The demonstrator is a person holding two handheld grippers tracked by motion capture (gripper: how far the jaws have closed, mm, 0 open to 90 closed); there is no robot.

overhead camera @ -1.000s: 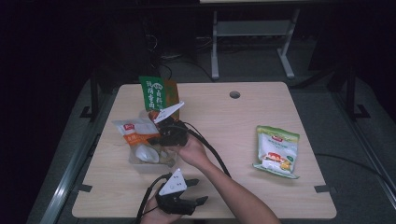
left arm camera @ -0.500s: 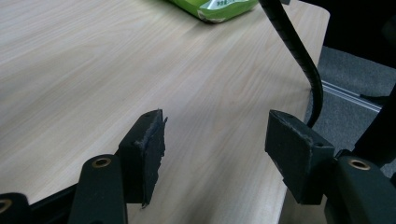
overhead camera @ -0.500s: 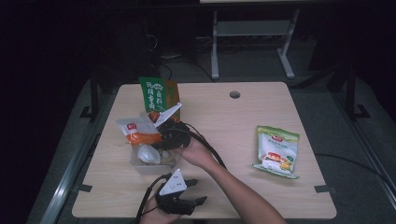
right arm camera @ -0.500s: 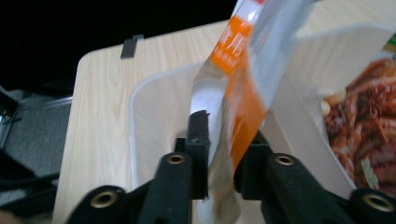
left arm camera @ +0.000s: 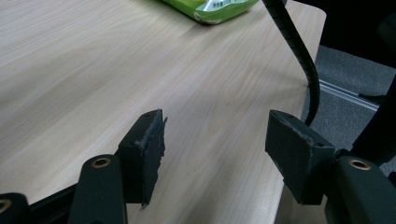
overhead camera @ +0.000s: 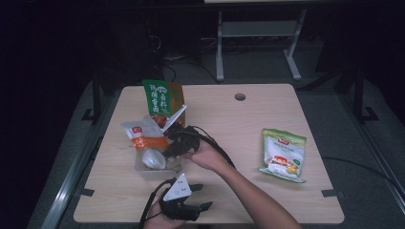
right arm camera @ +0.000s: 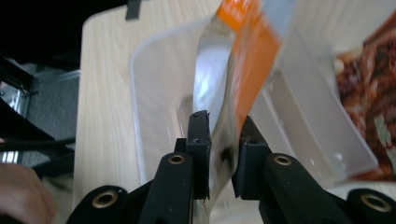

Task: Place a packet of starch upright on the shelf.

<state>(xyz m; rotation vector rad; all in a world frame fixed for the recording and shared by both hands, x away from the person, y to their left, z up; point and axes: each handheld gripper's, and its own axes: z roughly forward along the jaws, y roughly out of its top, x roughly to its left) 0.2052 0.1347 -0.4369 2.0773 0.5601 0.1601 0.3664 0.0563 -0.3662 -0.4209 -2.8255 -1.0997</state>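
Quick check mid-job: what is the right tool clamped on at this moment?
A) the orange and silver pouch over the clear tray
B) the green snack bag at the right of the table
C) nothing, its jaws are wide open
A: the right tool has its jaws closed on the orange and silver pouch, above the clear tray.
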